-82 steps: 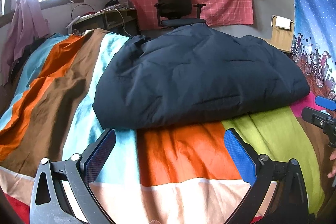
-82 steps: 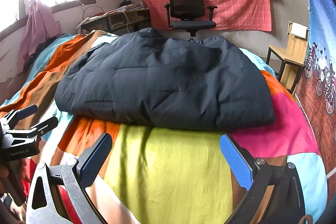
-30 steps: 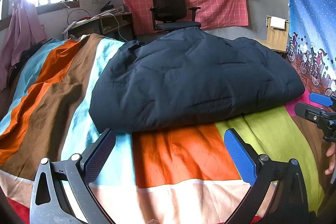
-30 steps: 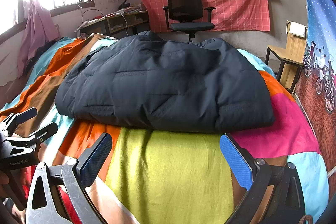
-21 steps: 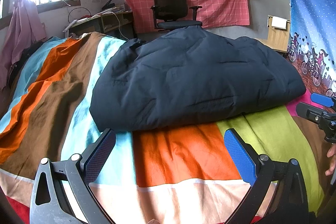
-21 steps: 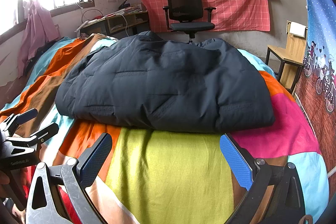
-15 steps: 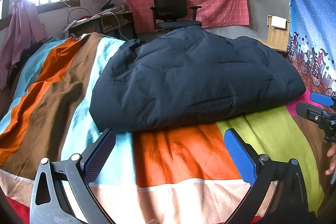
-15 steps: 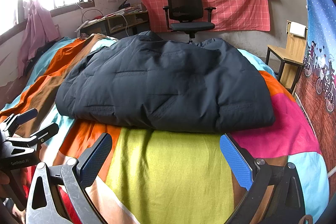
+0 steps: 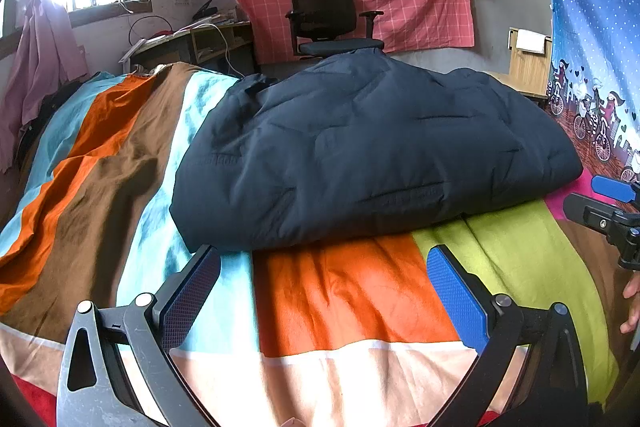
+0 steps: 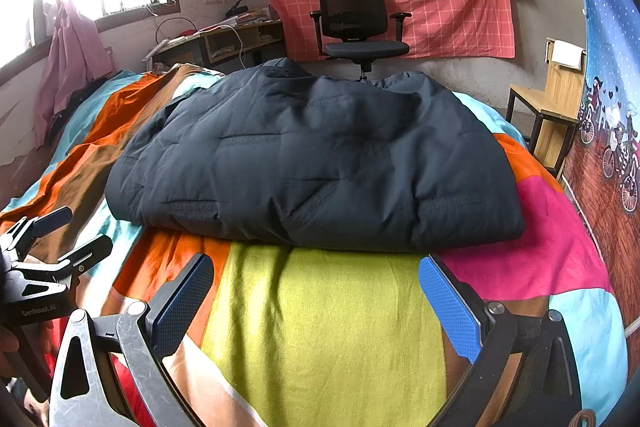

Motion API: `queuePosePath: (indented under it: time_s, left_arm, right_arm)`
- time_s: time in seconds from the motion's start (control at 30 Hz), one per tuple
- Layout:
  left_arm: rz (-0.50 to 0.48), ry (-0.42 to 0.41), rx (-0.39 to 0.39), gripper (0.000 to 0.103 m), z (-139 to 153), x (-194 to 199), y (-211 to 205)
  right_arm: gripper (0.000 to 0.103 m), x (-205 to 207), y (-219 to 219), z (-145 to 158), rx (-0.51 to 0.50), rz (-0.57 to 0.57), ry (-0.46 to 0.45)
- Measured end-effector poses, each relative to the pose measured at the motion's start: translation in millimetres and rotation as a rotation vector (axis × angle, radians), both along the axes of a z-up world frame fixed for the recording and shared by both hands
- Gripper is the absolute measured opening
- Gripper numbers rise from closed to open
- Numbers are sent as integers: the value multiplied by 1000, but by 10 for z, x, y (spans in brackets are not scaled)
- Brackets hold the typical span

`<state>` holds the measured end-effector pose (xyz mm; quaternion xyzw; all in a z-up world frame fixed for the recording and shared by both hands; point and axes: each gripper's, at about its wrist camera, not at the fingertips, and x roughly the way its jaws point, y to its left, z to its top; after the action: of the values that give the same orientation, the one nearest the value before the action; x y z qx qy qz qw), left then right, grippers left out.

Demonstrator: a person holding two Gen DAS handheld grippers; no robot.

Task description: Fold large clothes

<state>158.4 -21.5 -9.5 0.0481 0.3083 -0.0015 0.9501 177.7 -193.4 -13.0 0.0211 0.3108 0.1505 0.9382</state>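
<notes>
Both grippers empty, short of the folded jacket

The left gripper (image 9: 320, 287) and right gripper (image 10: 316, 291) hover wide open, holding nothing, over the striped bedspread (image 10: 328, 327). Just beyond them the dark padded jacket (image 10: 316, 163) lies as 1 bulky folded bundle on the bed. Judging by this, another fold would call for both grippers pinching its near edge.

Folded navy jacket (image 9: 360, 155) lies beyond the spread-jawed left gripper (image 9: 320, 291) on striped bedsheet (image 9: 352, 287)
</notes>
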Motion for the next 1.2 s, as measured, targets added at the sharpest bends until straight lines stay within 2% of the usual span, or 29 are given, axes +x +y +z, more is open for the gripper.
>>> queuePosePath:
  time_s: [1.2]
  left_arm:
    - [-5,4,4,101,-5,11,34]
  right_arm:
    - [103,-3,-14,3,1,1,0]
